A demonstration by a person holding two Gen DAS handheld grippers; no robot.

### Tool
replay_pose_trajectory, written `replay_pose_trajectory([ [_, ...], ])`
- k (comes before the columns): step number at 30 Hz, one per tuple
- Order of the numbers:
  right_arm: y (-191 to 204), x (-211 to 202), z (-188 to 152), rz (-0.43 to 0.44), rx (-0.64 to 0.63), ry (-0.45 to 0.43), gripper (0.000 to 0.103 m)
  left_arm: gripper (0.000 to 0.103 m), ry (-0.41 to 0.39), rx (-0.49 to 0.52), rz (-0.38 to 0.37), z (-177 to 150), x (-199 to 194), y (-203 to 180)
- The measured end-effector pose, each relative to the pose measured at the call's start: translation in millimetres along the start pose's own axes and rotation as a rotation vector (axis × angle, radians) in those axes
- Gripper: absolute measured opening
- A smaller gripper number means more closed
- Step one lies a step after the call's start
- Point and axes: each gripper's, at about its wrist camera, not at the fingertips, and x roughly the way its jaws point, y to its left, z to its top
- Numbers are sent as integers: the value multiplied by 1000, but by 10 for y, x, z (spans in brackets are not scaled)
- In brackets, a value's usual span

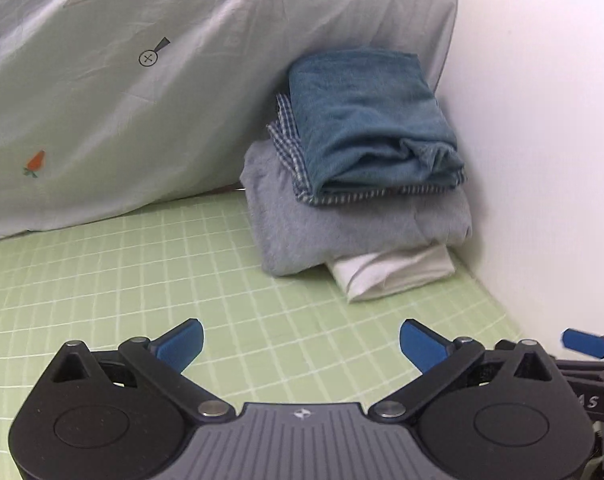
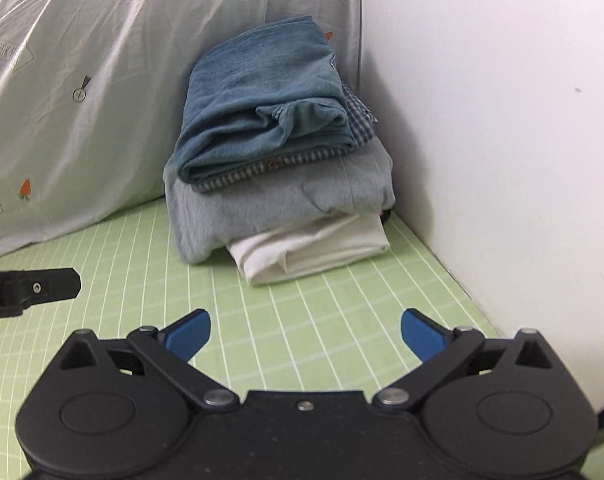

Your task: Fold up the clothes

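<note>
A stack of folded clothes stands in the corner of a green grid sheet [image 1: 142, 280] [image 2: 321, 312]. On top lies a teal garment [image 1: 365, 120] [image 2: 262, 104], under it a blue checked one [image 1: 288, 140] [image 2: 359, 120], then a grey one [image 1: 341, 228] [image 2: 270, 204], with a white one [image 1: 393, 272] [image 2: 309, 248] at the bottom. My left gripper [image 1: 301, 344] is open and empty, short of the stack. My right gripper [image 2: 305, 334] is open and empty, also short of it.
A pale quilt with carrot prints [image 1: 122, 92] [image 2: 62, 100] slopes up at the left and back. A white wall [image 1: 541, 140] [image 2: 501, 140] closes the right side. The right gripper's finger shows in the left wrist view [image 1: 585, 343]; the left gripper's body shows in the right wrist view [image 2: 30, 290].
</note>
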Motion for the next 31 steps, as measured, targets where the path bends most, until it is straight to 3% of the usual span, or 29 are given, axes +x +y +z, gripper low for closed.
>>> replay_pose_trajectory([
  [8, 122, -321, -317, -34, 12, 8, 103, 103, 53, 32, -63, -311, -170, 107],
  [31, 309, -432, -348, -80, 57, -12, 103, 103, 19, 74, -107, -251, -285, 281],
])
